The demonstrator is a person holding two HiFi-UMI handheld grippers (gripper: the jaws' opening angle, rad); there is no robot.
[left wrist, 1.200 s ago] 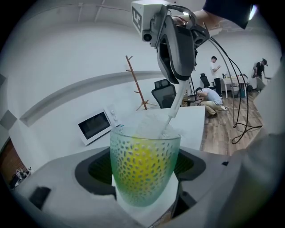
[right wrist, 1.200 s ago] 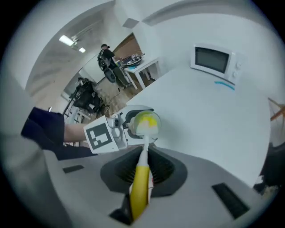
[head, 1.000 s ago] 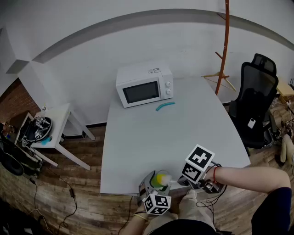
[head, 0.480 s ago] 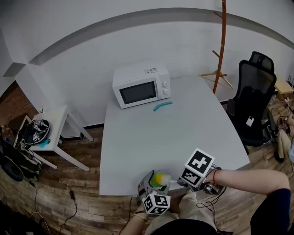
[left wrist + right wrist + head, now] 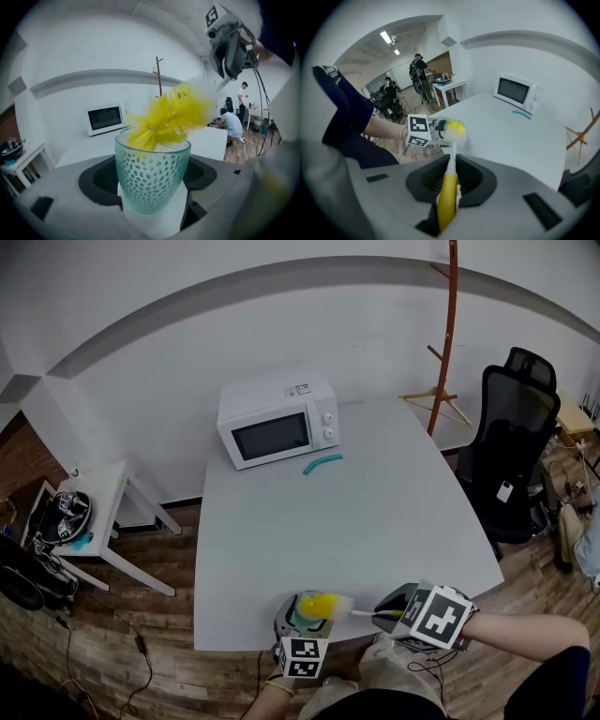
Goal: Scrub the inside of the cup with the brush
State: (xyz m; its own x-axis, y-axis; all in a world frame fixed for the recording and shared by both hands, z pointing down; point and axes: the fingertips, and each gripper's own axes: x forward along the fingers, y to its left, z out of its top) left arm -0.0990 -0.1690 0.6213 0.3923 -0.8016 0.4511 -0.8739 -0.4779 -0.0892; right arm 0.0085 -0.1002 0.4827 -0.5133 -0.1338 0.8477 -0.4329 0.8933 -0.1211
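A pale green dimpled glass cup (image 5: 153, 174) stands upright between the jaws of my left gripper (image 5: 153, 199), which is shut on it. The same cup (image 5: 305, 613) shows at the table's front edge in the head view, with my left gripper (image 5: 302, 641) under it. The brush's yellow bristle head (image 5: 172, 114) pokes into the cup's mouth and spills over its rim. My right gripper (image 5: 448, 192) is shut on the brush's yellow handle (image 5: 447, 199); its white shaft runs to the bristle head (image 5: 454, 130). In the head view my right gripper (image 5: 398, 610) is just right of the cup.
A white microwave (image 5: 276, 419) stands at the back of the grey table (image 5: 356, 512), with a teal curved object (image 5: 322, 463) in front of it. A black office chair (image 5: 512, 457) and a wooden coat stand (image 5: 441, 343) are to the right. A small white side table (image 5: 103, 493) is at left.
My right gripper has dropped lower and turned, so its marker cube now lies flatter, right of the cup. The brush head stays at the cup's mouth. The head view has shifted slightly.
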